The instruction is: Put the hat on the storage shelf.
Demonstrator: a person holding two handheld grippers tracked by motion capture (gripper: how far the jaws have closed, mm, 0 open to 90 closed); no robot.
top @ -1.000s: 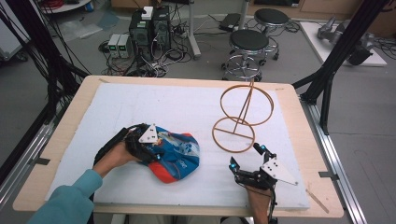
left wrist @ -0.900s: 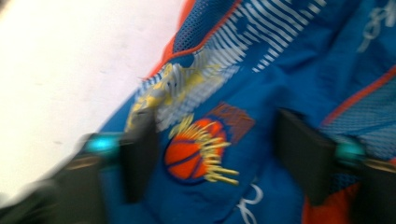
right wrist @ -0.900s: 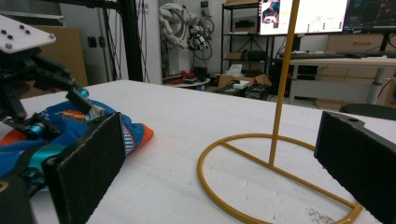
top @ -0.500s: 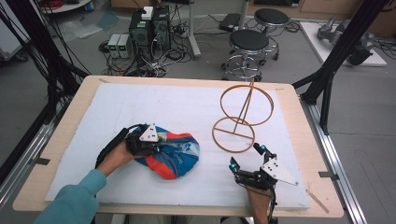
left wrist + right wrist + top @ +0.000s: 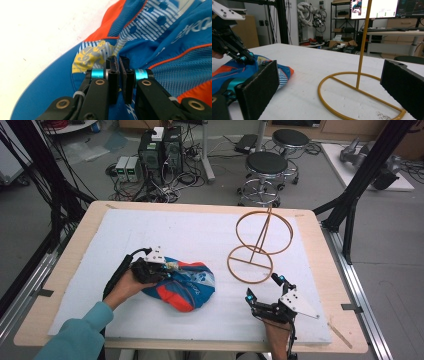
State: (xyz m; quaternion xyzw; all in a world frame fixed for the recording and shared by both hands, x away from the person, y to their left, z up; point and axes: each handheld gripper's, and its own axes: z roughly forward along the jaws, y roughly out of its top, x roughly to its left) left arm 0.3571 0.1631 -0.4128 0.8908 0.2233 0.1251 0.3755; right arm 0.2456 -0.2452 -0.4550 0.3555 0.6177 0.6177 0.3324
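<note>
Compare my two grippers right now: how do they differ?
The left gripper has just closed, pinching a fold of the blue-and-orange garment; the right gripper stands open and holds nothing. The left sits on the garment, the right near the gold wire stand. Both are black with teal accents.

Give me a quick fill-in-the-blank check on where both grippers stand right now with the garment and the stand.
1. The left gripper has just closed on a fold of the blue and ____ garment.
2. The right gripper has its jaws ____, with nothing between them.
3. The gold wire stand sits on the ____ table cover.

Missing words: orange; open; white
</note>
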